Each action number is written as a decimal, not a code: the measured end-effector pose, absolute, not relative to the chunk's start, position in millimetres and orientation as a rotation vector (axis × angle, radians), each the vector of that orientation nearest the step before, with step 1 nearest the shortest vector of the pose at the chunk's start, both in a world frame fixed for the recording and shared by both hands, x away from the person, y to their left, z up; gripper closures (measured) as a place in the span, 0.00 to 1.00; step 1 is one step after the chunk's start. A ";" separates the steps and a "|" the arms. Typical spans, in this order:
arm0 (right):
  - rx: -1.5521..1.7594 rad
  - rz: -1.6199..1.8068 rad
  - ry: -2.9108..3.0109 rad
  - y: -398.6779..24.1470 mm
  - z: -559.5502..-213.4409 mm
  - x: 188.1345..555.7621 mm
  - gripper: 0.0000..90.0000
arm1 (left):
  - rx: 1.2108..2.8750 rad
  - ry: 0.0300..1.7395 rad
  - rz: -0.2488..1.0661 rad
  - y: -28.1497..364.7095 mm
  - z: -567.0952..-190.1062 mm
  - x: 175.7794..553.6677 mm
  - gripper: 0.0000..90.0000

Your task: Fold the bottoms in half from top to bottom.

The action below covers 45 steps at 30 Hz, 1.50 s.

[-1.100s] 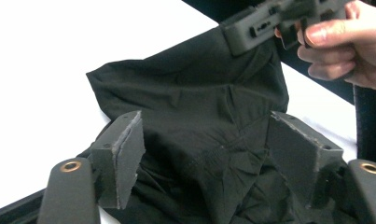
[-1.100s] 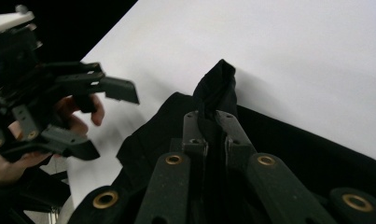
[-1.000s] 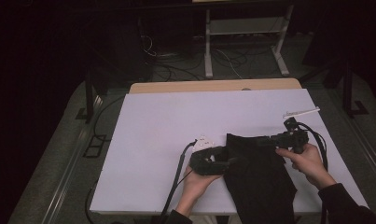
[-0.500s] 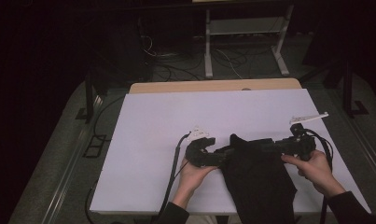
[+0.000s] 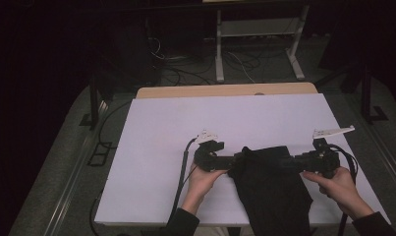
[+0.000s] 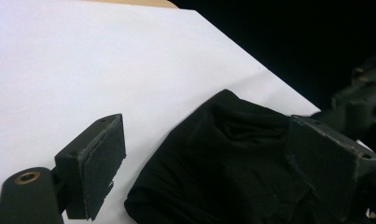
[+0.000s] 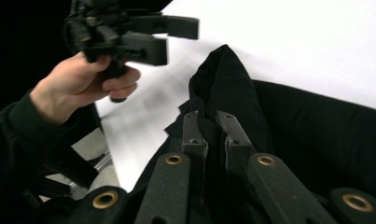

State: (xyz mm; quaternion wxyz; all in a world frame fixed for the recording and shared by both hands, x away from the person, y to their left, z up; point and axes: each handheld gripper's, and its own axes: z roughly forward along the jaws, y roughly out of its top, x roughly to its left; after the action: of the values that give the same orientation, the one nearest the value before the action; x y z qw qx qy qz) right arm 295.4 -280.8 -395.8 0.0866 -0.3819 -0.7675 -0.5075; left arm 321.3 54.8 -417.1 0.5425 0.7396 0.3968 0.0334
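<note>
A black cloth [image 5: 271, 194] lies on the white table near the front edge and hangs over it. My right gripper [image 5: 285, 161] points left and is shut on a fold of the cloth's top edge; in the right gripper view the jaws [image 7: 207, 119] pinch a raised ridge of the cloth [image 7: 223, 74]. My left gripper [image 5: 234, 160] points right at the cloth's left corner. Its jaws have just been opening and stand wide apart [image 6: 206, 128]. The cloth [image 6: 232, 158] lies between and ahead of them, not pinched.
The white table cover [image 5: 185, 123] is bare to the left and behind the cloth, with a wooden strip [image 5: 225, 91] at its back edge. Cables and a white metal frame [image 5: 257, 49] stand on the dark floor beyond. A cable [image 5: 182, 177] trails from the left gripper.
The right gripper moved to the right with the cloth's edge, stretching the cloth out. The left gripper drew back to the left and a little away from me, its jaws open off the cloth.
</note>
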 end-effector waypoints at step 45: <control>-1.085 -1.301 -2.239 -286.6 -438.4 252.8 0.87 | 1.810 0.956 0.085 43.2 -423.2 326.2 0.14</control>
State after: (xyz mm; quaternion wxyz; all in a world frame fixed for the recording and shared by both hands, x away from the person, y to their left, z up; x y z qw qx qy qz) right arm 252.8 -286.6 -438.4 0.1662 -0.3812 -0.7862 -0.4571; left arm 326.2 43.2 -423.2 0.5197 0.7548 0.3986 0.0353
